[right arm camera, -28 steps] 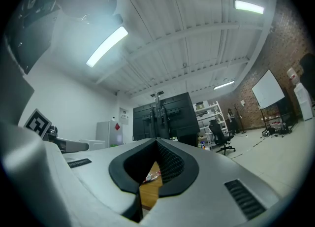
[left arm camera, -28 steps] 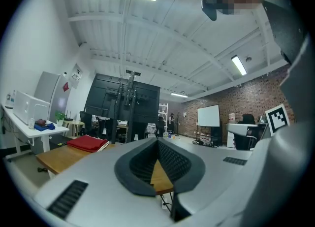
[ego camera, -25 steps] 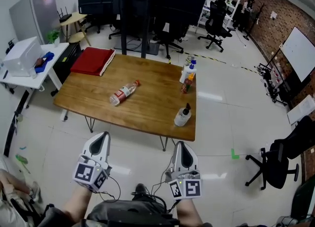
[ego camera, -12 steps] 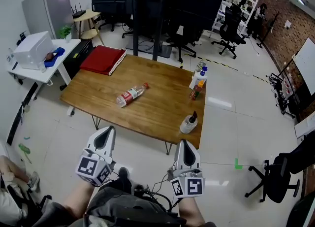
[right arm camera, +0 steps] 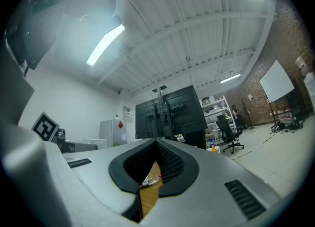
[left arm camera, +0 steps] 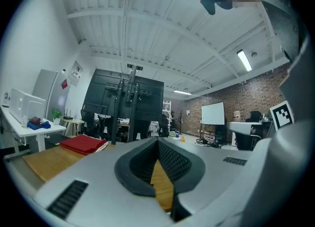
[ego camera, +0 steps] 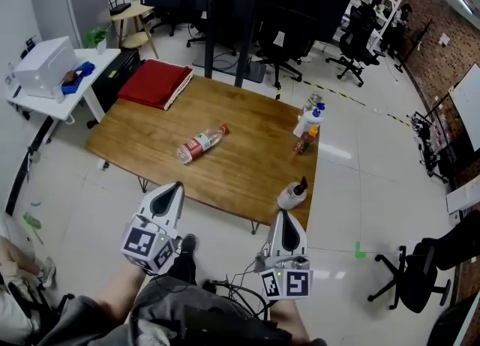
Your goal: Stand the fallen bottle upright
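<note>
bottle: clear plastic bottle with red label and red cap (ego camera: 201, 143), lying on its side mid wooden worktop (ego camera: 247, 176)
axis: diagonal, cap toward worktop's far-right corner
left hand-held gripper (ego camera: 174, 188): jaws closed, empty, off worktop's near edge, nearer to the bottle
right hand-held gripper (ego camera: 283, 218): closed, empty, off near edge

A bottle (ego camera: 199, 144) lies on its side near the middle of the table (ego camera: 247, 166). The left gripper (ego camera: 175, 188) and right gripper (ego camera: 287, 218) hover off its near edge.
</note>
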`<control>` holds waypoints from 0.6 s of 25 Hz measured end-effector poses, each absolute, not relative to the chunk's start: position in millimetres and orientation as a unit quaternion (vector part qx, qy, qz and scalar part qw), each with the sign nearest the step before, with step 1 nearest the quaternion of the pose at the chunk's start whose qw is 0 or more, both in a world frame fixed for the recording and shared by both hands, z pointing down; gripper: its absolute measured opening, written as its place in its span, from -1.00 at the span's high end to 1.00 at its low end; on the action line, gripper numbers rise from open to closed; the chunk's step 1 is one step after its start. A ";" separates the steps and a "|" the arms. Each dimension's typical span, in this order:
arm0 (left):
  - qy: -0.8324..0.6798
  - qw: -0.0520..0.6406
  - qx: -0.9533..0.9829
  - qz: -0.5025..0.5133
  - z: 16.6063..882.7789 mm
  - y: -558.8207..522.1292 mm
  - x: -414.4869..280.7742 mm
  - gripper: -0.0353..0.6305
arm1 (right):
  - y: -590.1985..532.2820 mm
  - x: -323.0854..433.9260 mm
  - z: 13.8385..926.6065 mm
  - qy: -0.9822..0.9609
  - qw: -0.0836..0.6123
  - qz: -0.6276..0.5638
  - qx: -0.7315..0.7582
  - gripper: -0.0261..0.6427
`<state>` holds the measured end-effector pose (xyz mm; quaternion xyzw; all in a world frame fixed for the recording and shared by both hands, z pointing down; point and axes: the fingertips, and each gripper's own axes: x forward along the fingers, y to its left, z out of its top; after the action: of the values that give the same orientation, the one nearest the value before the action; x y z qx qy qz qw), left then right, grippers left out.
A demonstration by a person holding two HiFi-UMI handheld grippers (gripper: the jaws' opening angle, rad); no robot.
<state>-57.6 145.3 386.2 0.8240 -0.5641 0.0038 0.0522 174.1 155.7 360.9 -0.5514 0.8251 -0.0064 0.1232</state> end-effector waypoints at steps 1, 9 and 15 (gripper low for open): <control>-0.563 0.055 0.825 0.004 388.8 134.5 -59.8 0.82 | 147.1 170.9 362.3 0.824 0.122 -0.007 -0.553 0.93; -0.547 0.076 0.834 0.018 408.3 31.1 -86.8 0.82 | 62.3 130.6 371.7 0.822 0.088 0.006 -0.563 0.93; -0.530 0.085 0.843 0.026 421.1 -39.3 -110.7 0.82 | -2.7 101.6 368.1 0.814 0.082 0.004 -0.576 0.93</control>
<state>-110.7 -39.3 421.1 0.8433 -0.5300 0.0264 0.0850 101.6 -2.7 368.1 -0.5756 0.8136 0.0038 0.0820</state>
